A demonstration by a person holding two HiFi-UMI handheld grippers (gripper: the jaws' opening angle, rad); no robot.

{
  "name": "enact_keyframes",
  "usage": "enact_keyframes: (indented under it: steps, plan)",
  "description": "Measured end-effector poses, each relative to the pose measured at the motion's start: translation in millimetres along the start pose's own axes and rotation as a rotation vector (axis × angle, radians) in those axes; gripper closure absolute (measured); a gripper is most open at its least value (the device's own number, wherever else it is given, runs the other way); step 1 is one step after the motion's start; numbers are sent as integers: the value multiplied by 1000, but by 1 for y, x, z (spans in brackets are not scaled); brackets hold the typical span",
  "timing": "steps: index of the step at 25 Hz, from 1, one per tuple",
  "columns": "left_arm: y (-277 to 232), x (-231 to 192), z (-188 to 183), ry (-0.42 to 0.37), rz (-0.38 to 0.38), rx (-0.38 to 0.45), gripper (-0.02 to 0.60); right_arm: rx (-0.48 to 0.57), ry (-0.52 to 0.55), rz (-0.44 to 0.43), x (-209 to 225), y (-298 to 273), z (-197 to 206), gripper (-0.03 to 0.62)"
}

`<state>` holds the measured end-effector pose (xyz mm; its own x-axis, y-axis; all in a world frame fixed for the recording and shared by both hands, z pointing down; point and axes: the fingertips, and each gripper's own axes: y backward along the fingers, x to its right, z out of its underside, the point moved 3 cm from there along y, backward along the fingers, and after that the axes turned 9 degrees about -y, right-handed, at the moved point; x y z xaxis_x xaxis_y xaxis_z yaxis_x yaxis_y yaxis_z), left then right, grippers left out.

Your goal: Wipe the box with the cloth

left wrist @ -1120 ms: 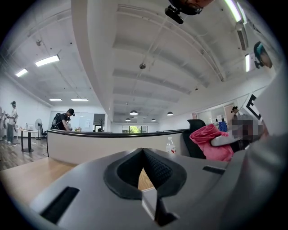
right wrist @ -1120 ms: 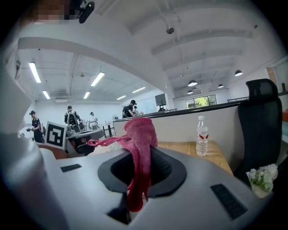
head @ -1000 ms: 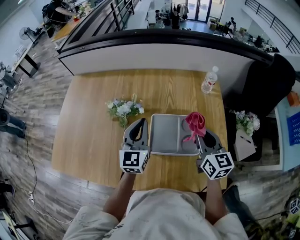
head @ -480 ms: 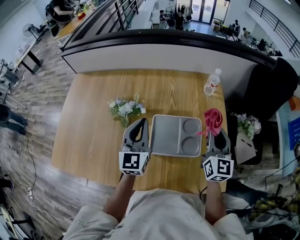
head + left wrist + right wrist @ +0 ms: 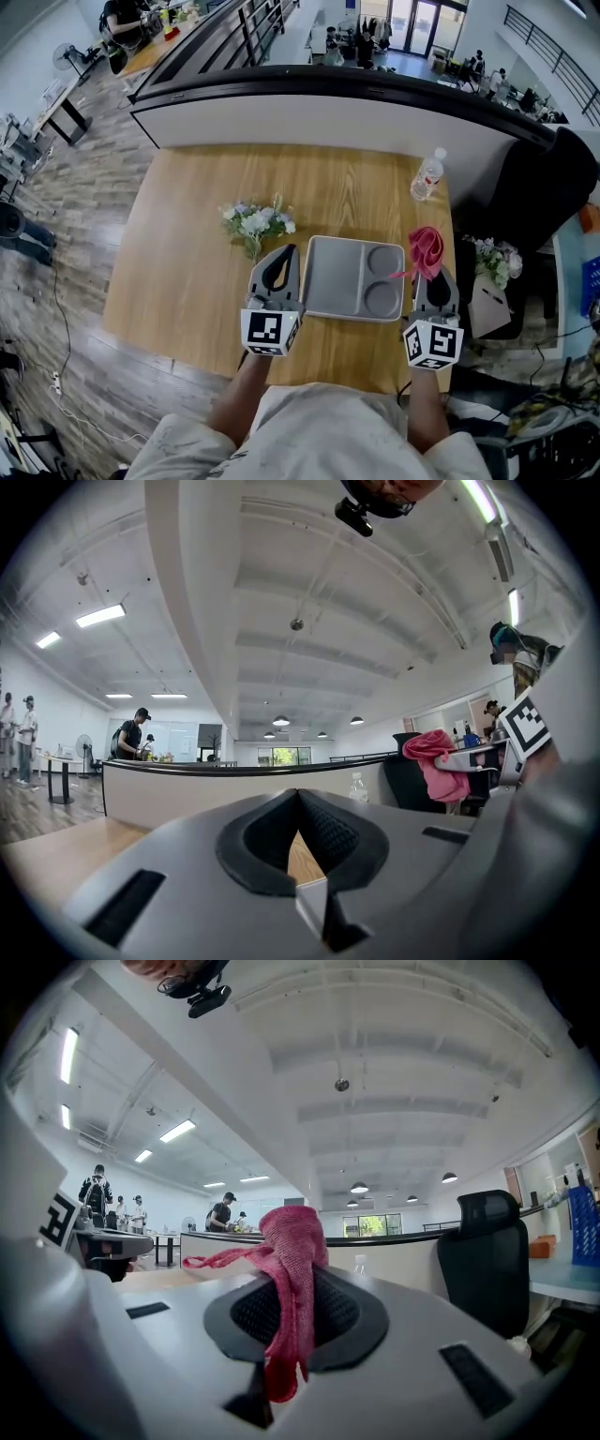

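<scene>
The box is a grey compartment tray (image 5: 330,272) lying on the wooden table (image 5: 187,262) in the head view. My left gripper (image 5: 289,250) rests beside the tray's left edge, shut with nothing between its tips (image 5: 297,794). My right gripper (image 5: 432,271) is at the tray's right edge, just off it, shut on a pink cloth (image 5: 426,247). In the right gripper view the cloth (image 5: 292,1269) bunches up above the jaws and hangs down between them. The left gripper view shows the same cloth (image 5: 436,757) off to the right.
A small bunch of white flowers (image 5: 255,222) lies left of the tray. A water bottle (image 5: 425,175) stands at the table's far right corner. Right of the table are a black chair (image 5: 539,187) and more flowers (image 5: 492,253). A curved counter (image 5: 328,103) backs the table.
My right gripper has carried the cloth rightward, from over the tray's right compartments to just past its right edge. The left gripper has stayed put.
</scene>
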<state>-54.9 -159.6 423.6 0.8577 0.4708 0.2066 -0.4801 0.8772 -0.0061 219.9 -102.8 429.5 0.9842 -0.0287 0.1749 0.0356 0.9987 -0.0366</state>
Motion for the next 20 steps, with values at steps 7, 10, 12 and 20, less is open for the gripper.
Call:
enact_keyframes:
  steps: [7, 10, 12, 20]
  plan:
    - [2, -2, 0, 4, -5, 3, 568, -4, 1, -12, -3, 0, 0, 530]
    - [2, -3, -1, 5, -6, 4, 568, -2, 2, -20, -3, 0, -1, 530]
    - [2, -3, -2, 5, -8, 4, 568, -4, -1, -19, -4, 0, -2, 530]
    - [1, -5, -1, 8, -9, 8, 568, -5, 17, -29, -7, -2, -2, 530]
